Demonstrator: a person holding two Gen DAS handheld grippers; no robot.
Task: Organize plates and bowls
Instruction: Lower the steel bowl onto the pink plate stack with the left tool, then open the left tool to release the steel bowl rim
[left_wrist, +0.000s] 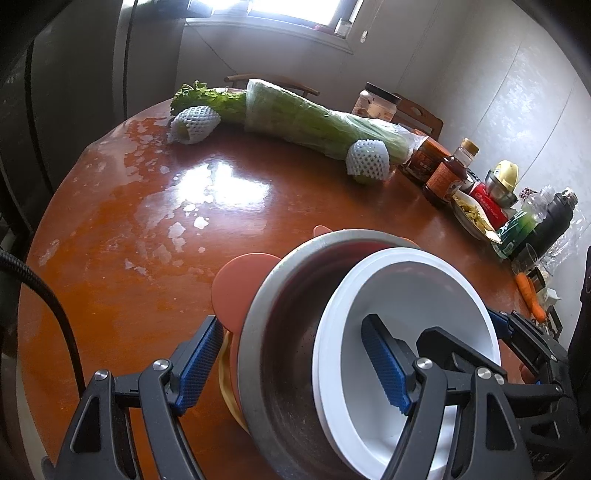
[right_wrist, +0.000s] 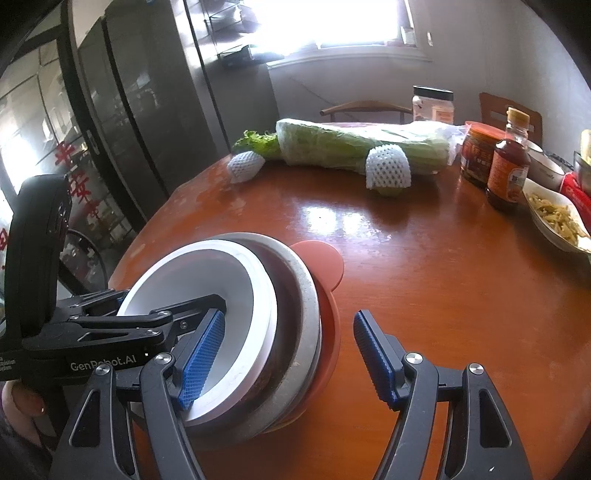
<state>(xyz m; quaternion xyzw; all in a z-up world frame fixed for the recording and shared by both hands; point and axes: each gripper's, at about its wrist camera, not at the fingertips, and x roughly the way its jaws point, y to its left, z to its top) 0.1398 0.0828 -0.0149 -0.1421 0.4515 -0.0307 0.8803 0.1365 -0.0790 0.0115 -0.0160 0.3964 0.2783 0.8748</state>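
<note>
A white bowl (left_wrist: 413, 291) sits nested in a metal bowl (left_wrist: 280, 317), which rests on an orange plate with ear-shaped tabs (left_wrist: 240, 288) on the round wooden table. The stack also shows in the right wrist view: white bowl (right_wrist: 207, 269), metal bowl (right_wrist: 299, 284), orange plate (right_wrist: 325, 258). My left gripper (left_wrist: 295, 365) is open, its jaws straddling the near rims of both bowls, one finger inside the white bowl. My right gripper (right_wrist: 291, 358) is open, straddling the stack's other side, one finger inside the white bowl. Each gripper shows in the other's view, left gripper (right_wrist: 177, 314), right gripper (left_wrist: 517, 332).
Wrapped celery (left_wrist: 314, 118) and two foam-netted fruits (left_wrist: 369, 158) lie at the table's far side. Jars, sauce bottles (right_wrist: 506, 170), a dish of food (right_wrist: 554, 218), a flask (left_wrist: 554, 218) and carrots (left_wrist: 532, 299) crowd the right. Chairs and a dark fridge (right_wrist: 140, 110) stand behind.
</note>
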